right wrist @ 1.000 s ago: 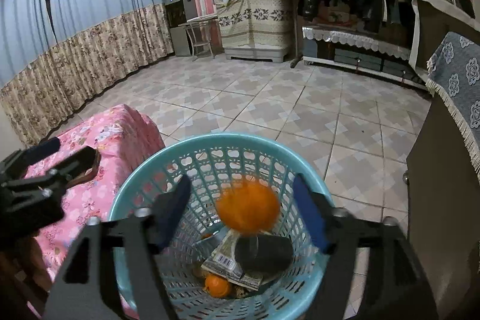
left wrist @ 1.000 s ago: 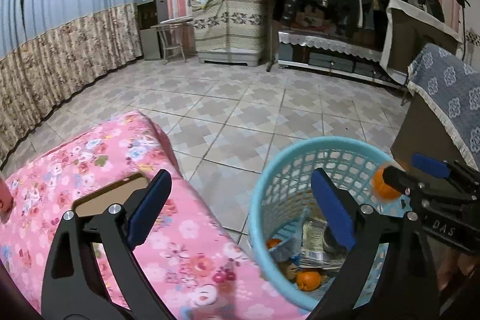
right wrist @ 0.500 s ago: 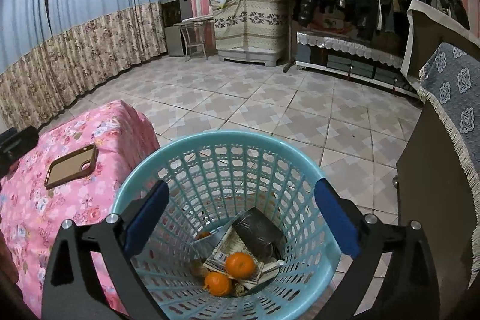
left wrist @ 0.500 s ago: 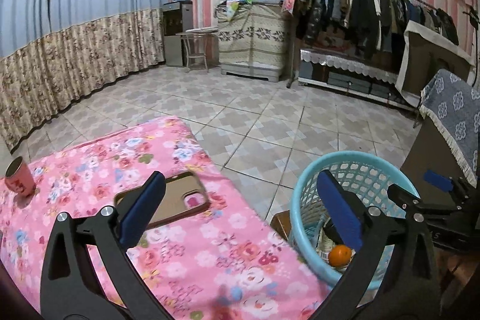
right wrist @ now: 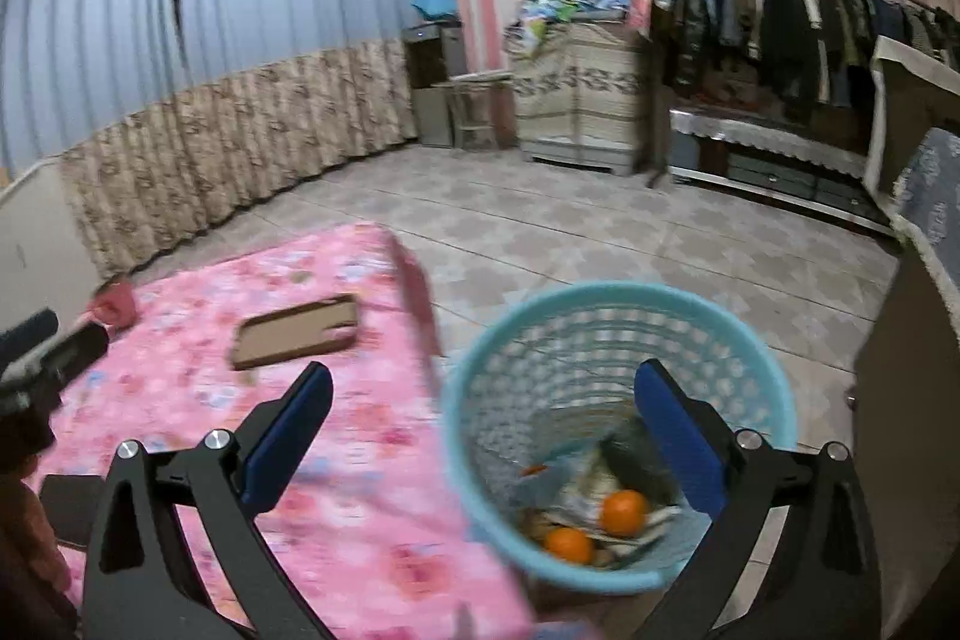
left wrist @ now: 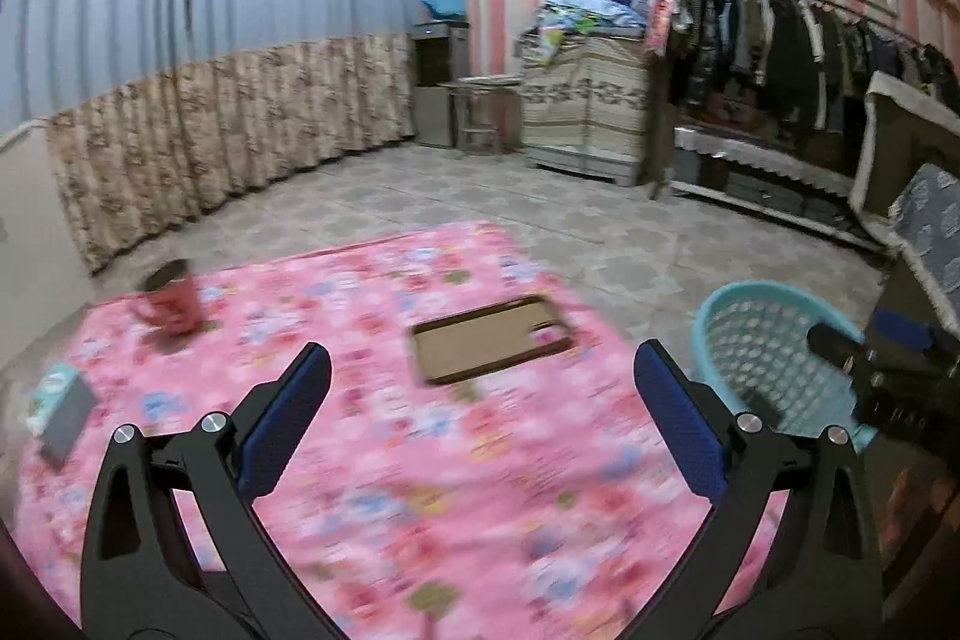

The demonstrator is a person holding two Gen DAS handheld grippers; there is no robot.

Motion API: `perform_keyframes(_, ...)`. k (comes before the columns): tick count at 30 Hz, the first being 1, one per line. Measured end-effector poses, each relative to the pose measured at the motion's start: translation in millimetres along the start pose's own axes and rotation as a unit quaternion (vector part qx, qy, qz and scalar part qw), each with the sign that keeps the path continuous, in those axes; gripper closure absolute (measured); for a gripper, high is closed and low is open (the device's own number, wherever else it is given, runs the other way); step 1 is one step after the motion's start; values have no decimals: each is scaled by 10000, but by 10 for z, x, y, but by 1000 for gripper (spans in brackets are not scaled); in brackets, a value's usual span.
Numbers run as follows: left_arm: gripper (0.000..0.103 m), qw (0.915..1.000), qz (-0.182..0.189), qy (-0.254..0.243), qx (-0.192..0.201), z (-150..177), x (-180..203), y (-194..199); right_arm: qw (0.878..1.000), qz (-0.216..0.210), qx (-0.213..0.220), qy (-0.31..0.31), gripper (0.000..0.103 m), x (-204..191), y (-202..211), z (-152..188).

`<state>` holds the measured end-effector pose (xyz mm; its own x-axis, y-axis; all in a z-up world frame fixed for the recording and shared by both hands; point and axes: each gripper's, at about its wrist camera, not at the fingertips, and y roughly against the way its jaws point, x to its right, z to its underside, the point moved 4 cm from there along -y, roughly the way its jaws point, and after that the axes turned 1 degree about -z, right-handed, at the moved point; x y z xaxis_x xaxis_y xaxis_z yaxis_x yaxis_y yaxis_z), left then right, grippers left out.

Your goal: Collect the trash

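Left gripper [left wrist: 480,415] stands wide apart, nothing between its blue pads, above the pink floral table [left wrist: 372,460]. On the table: a brown phone [left wrist: 489,340], a red cup [left wrist: 171,301], a small box [left wrist: 60,409]; image blurred.

Right gripper [right wrist: 480,418] is likewise spread and empty, over the teal basket [right wrist: 618,295], which holds two oranges [right wrist: 624,511] and wrappers [right wrist: 585,484] just beside the table's edge.

Brown phone case [left wrist: 493,340] flat on pink floral cloth [left wrist: 384,472]; red cup [left wrist: 170,302] near far corner.
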<state>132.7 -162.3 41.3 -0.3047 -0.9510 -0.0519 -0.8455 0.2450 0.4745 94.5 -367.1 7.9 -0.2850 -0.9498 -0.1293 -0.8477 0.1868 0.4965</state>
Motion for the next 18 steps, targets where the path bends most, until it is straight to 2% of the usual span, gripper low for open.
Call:
perform_keyframes(3,5,9994,-333,-23,-6,126,-296,195,9995,-298,25,116,5,-365,77,48)
perform_keyframes(9,5,9949,-935,372,17,359,-885,559,9961,-777,105,395,5,-966,240,269)
perform_keyframes(14,5,9915,-1174,562,14,576,-1124,733,9934,-935,97,656,5,-1299,316,495)
perform_keyframes(18,5,9889,-1315,690,0,727,-1211,751,9903,-993,315,917,5,-1466,438,611)
